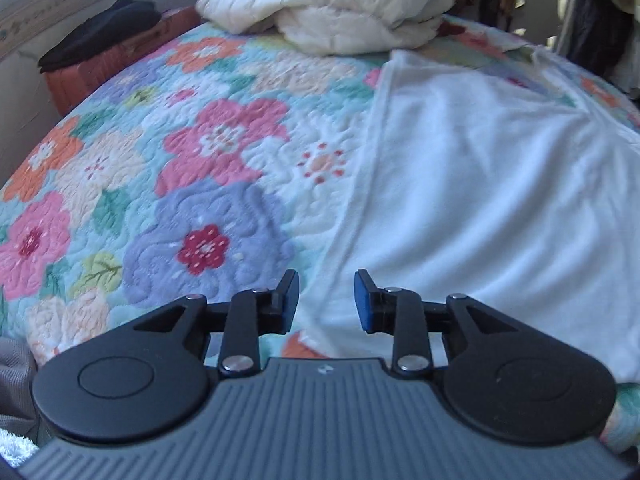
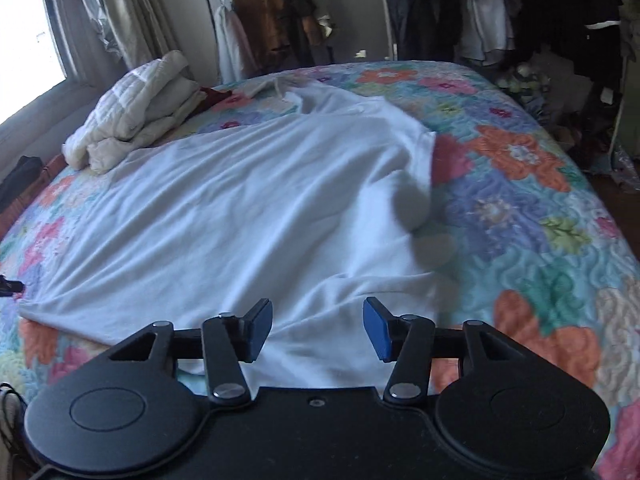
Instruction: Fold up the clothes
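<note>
Both of your grippers are empty at this moment: the left gripper (image 1: 327,300) has its blue-padded jaws spread with nothing between them, poised above the near left edge of the white cotton T-shirt (image 1: 480,184), and the right gripper (image 2: 318,330) stands a little wider, above the shirt's near hem, also gripping nothing. The shirt lies spread out on the floral quilted bedspread (image 1: 192,152), its collar end pointing away from you toward the cream quilted blanket bundle (image 2: 132,116) at the far side

Judging by how it lies, the shirt is laid out but not yet folded, so your next job looks like picking up one long side and carrying it over. Some advice for doing that well:

- Smooth first. Diagonal wrinkles run across the body in the right wrist view, and the right sleeve (image 2: 416,184) looks bunched and partly turned under. Flatten that before you fold, or the crease will lock it in
- Pinch only the shirt. The bedspread is soft and puffy, so come down shallow on the very edge of the cloth, or you may catch the quilt too
- Take the same side at two points, one near the hem and one near the shoulder, and move both hands together so the fold line stays straight
- Keep the fold clear of the blanket bundle, which sits just beside the collar end
</note>
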Demonstrator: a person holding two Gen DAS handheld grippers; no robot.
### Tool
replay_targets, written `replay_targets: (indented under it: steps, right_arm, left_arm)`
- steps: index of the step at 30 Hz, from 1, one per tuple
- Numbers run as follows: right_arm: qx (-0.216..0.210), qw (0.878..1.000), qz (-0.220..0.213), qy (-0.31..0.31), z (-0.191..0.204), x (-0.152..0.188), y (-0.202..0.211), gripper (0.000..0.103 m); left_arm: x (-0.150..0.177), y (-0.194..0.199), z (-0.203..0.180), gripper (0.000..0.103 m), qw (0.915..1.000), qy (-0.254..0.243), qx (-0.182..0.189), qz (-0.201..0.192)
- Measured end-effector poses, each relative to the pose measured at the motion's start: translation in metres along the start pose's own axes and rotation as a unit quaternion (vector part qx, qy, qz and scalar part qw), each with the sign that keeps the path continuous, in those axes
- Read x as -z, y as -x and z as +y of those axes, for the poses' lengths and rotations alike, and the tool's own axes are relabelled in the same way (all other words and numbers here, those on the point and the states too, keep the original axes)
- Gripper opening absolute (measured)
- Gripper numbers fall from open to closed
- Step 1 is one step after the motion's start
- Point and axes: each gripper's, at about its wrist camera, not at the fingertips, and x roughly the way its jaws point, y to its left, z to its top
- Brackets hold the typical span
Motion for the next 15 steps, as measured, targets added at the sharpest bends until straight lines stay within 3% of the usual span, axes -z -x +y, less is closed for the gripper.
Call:
replay_targets:
  steps: [3, 7, 11, 15]
  right_arm:
    - [-0.006, 0.998, 0.022, -0.051, -0.035, 0.003, -0.018, 0.06]
    - [-0.008, 0.995, 0.049, -0.091, -0.057, 0.009, -0.048, 0.061]
    - [0.004, 0.992, 0.05, -0.113, -0.073, 0.01, -0.064, 0.07]
    - [-0.017, 0.987, 0.048, -0.156, -0.088, 0.01, -0.083, 0.071]
  left_arm:
    - [-0.001, 0.012, -0.064, 0.038, 0.9948, -0.055, 0.086, 0.002]
    - [0.009, 0.009, -0.158, 0.042, 0.9713, -0.128, 0.198, 0.031]
    - [0.02, 0.007, -0.233, 0.042, 0.9476, -0.189, 0.255, 0.034]
    - [0.022, -0.002, -0.285, 0.042, 0.931, -0.219, 0.29, 0.038]
